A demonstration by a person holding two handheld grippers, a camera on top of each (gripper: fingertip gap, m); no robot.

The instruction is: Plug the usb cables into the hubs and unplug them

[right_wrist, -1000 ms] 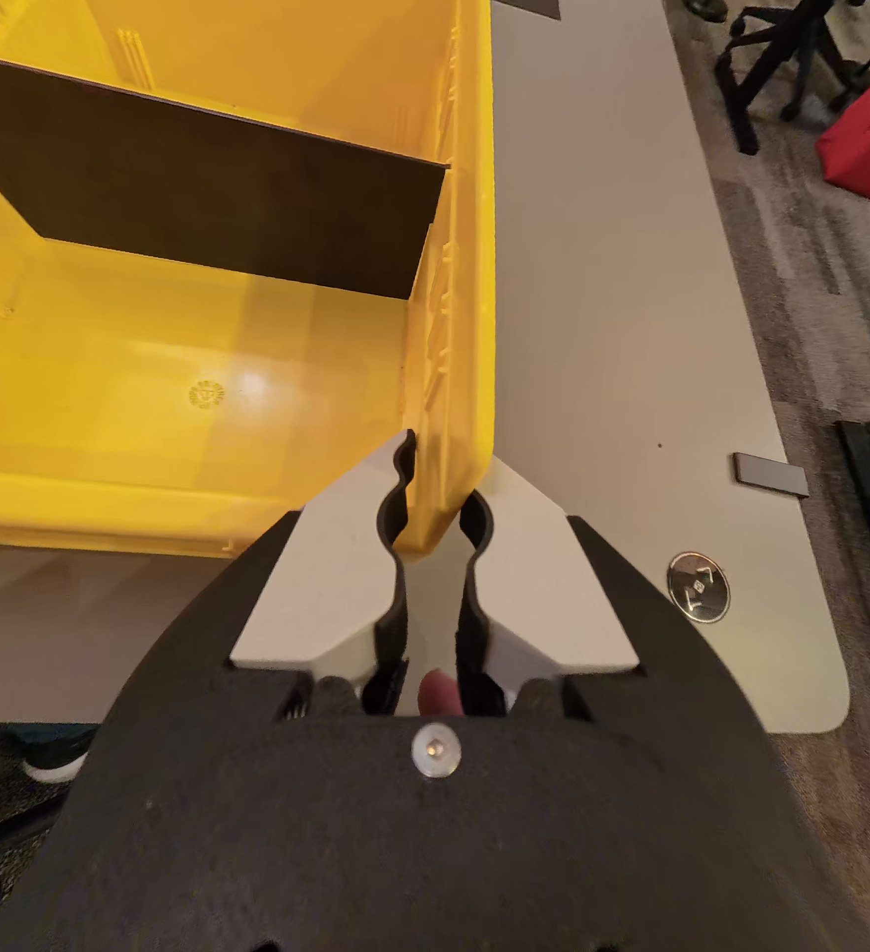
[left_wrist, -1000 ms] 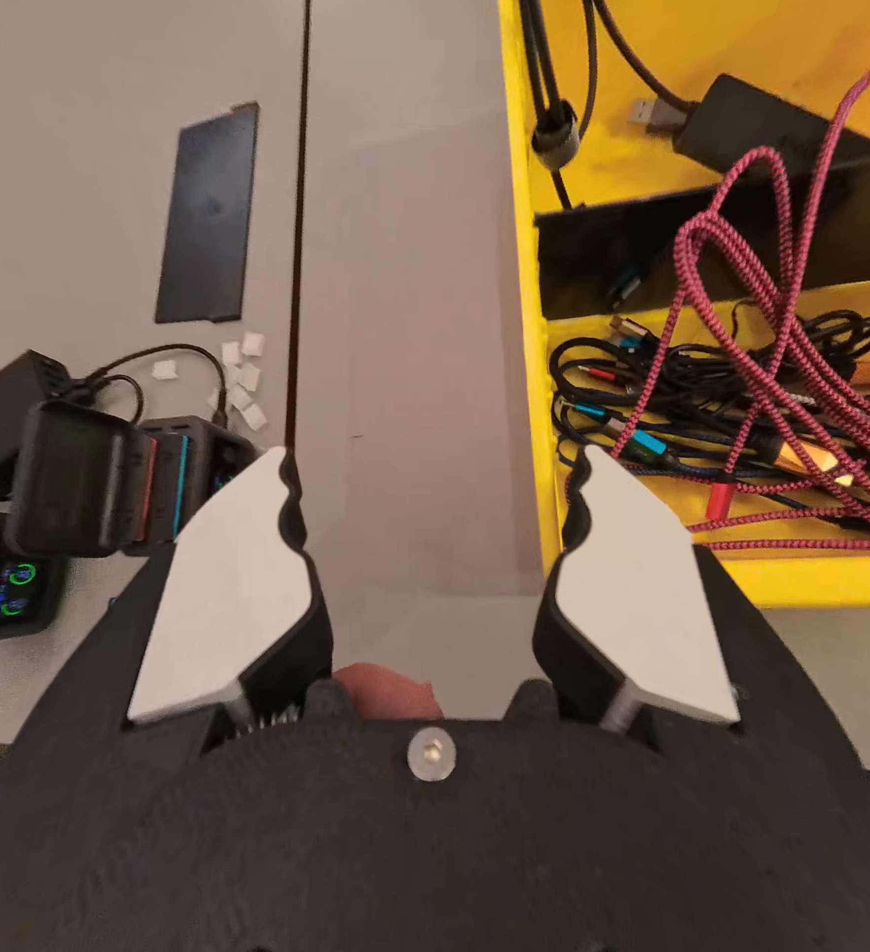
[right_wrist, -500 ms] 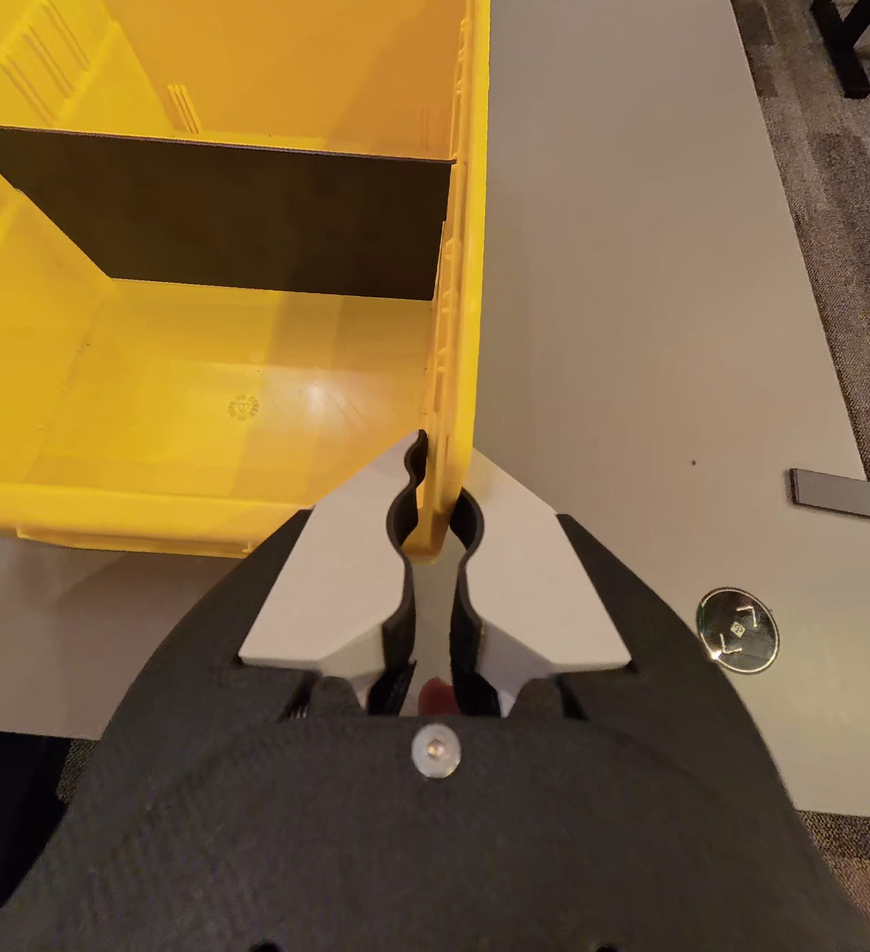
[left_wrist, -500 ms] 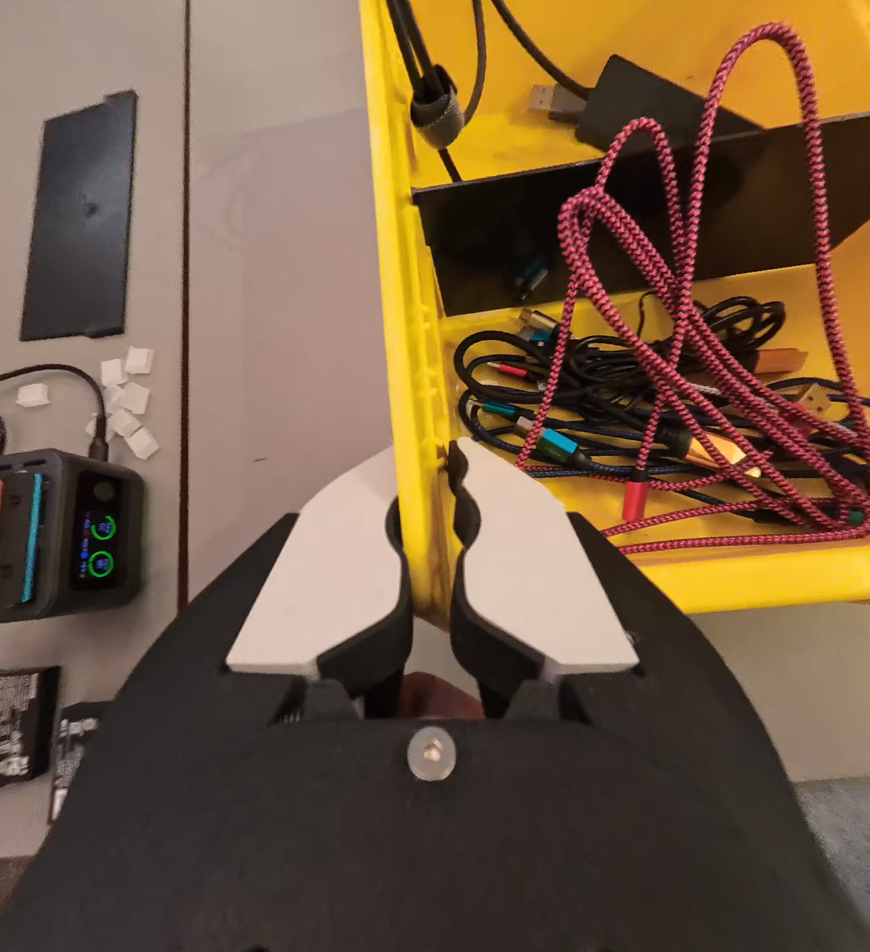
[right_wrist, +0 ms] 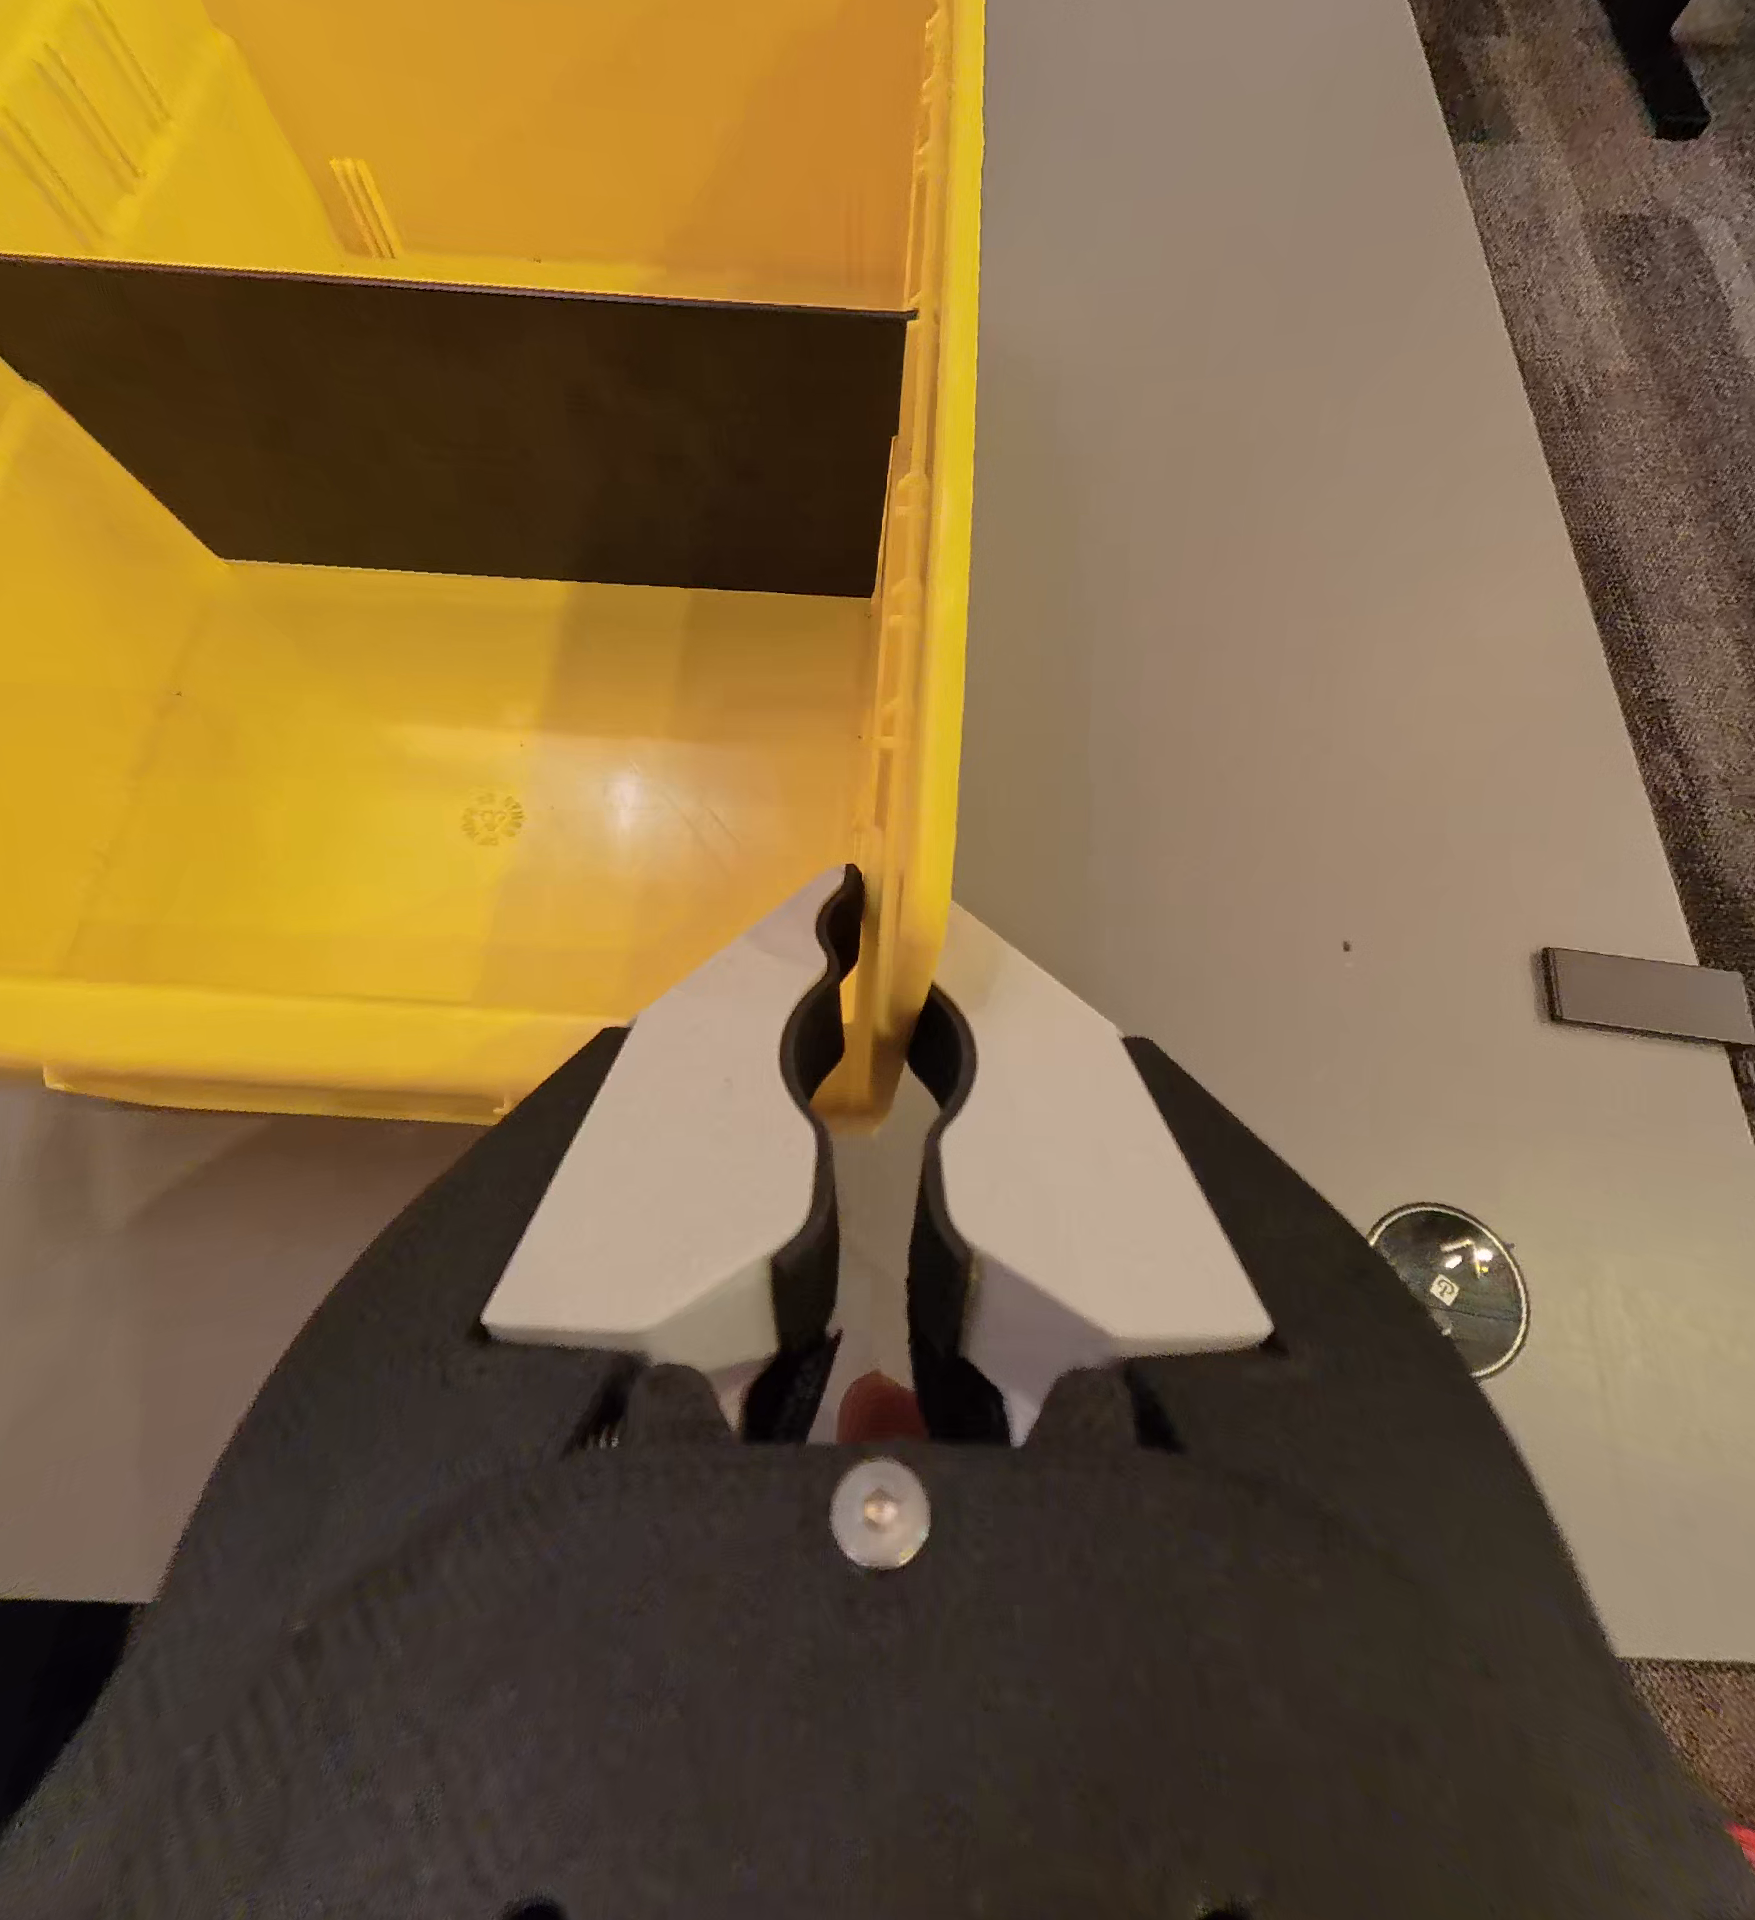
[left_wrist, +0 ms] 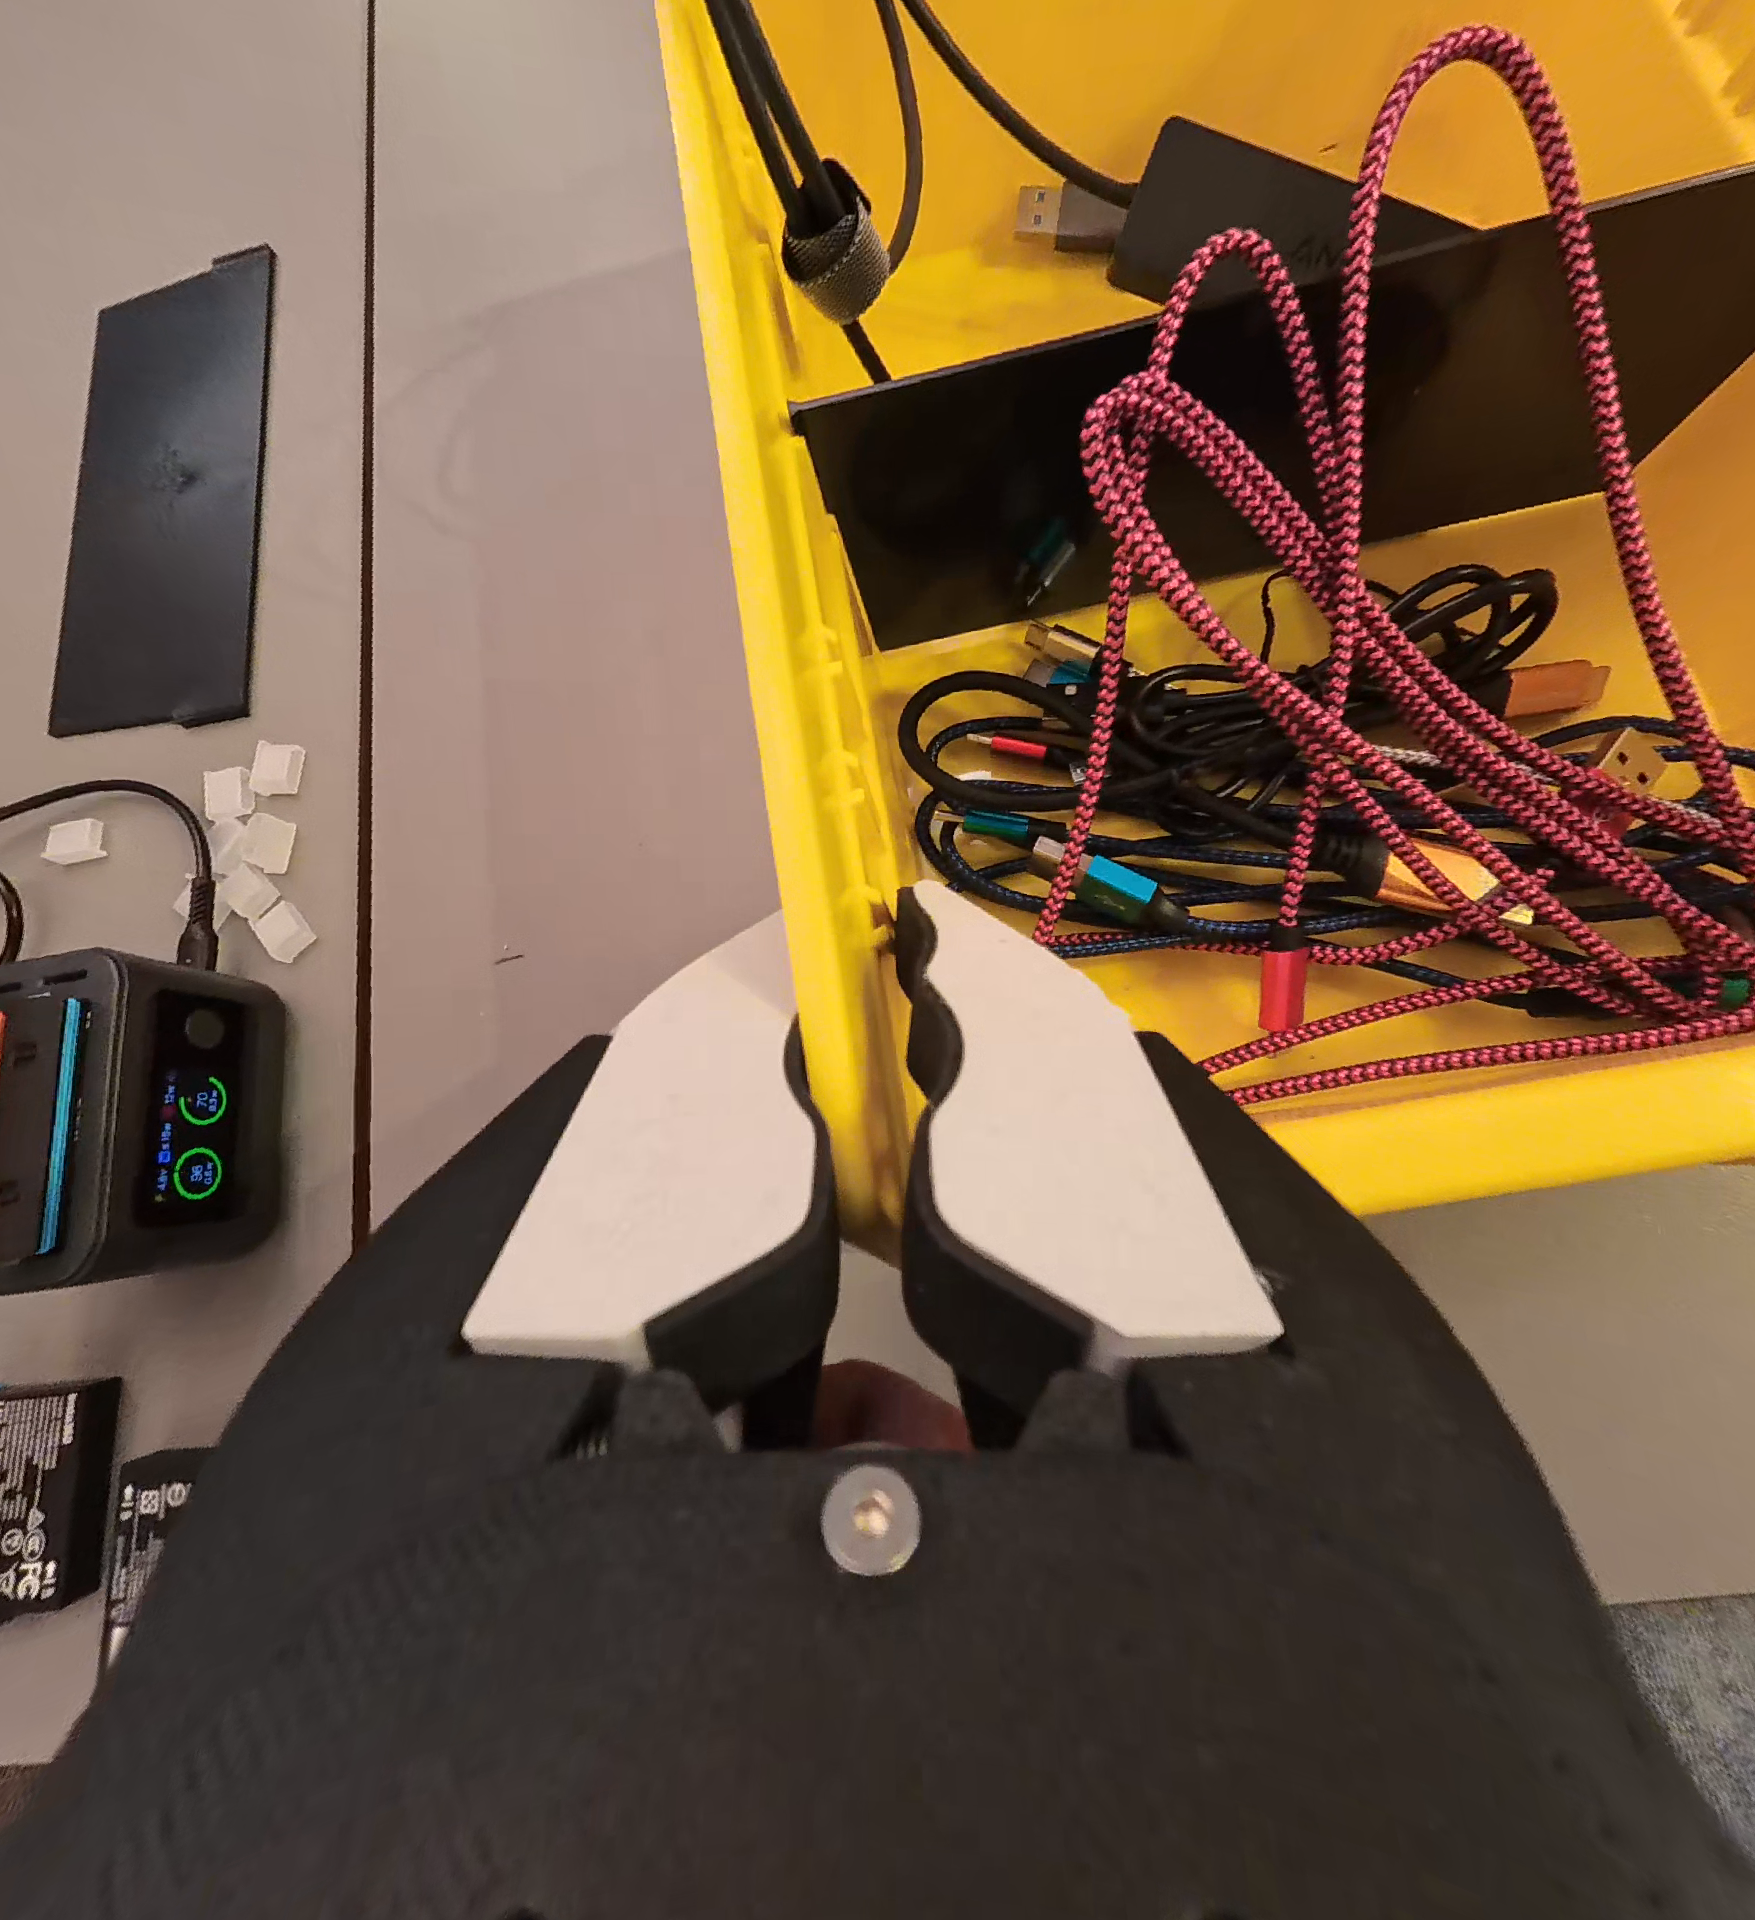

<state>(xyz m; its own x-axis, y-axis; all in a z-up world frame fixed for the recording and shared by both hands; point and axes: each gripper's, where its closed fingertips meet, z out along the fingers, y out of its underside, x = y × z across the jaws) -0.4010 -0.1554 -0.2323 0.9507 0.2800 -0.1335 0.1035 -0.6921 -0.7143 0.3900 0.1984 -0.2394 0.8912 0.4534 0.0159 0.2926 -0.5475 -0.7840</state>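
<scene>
A yellow bin (left_wrist: pixel 821 665) with black dividers stands on a grey table. Its near left compartment holds a tangle of USB cables (left_wrist: pixel 1320 810), among them a long pink braided cable (left_wrist: pixel 1392 436). A black hub (left_wrist: pixel 1257 218) with a USB plug beside it lies behind the divider. My left gripper (left_wrist: pixel 857 966) is shut on the bin's left wall near the front corner. My right gripper (right_wrist: pixel 899 935) is shut on the right wall of the bin (right_wrist: pixel 946 520). The compartment in the right wrist view is bare.
Left of the bin lie a black charger with a lit display (left_wrist: pixel 114 1112), loose batteries (left_wrist: pixel 5 1507), small white caps (left_wrist: pixel 249 842) and a flat black plate (left_wrist: pixel 166 488). The table's right edge, a round metal inset (right_wrist: pixel 1444 1299) and carpet lie to the right.
My left gripper moved right from open over the table and closed on the bin's left wall. The right gripper kept its hold on the right wall, and the bin has shifted in both views.
</scene>
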